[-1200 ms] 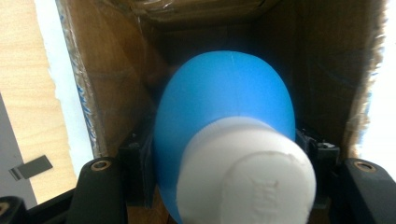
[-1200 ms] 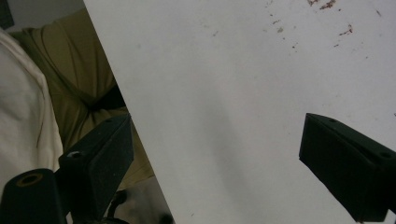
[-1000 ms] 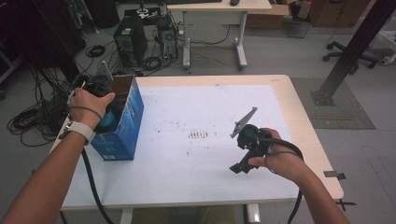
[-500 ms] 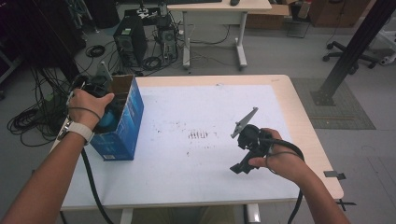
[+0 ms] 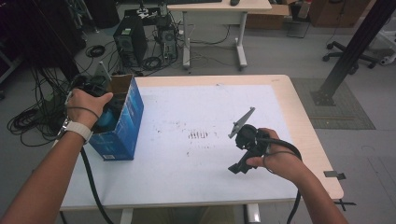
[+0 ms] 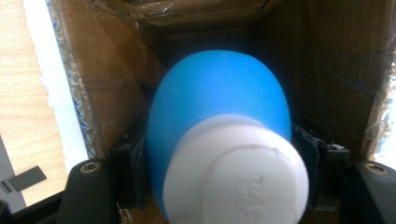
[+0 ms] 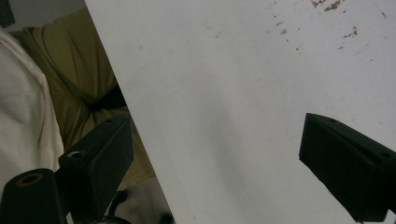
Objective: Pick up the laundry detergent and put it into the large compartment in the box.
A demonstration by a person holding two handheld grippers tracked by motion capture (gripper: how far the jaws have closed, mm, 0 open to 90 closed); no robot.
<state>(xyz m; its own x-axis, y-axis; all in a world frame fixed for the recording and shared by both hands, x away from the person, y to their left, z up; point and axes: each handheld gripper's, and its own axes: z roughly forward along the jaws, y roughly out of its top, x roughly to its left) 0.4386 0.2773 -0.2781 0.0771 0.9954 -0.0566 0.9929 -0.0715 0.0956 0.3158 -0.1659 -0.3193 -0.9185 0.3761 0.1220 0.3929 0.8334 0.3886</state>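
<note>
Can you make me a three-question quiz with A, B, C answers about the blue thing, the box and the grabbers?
1. Where is the blue and white bottle?
A. inside the cardboard box
B. on the floor
C. in the right gripper

2. What colour is the box outside?
A. red
B. blue
C. green

3. What is between the right gripper's jaws?
A. a bottle
B. a cable
C. nothing

Answers:
1 A: brown box walls surround the bottle between the left gripper jaws, which have just been opening.
2 B: its outer sides look blue from above.
3 C: its jaws stand apart over the bare white table.
</note>
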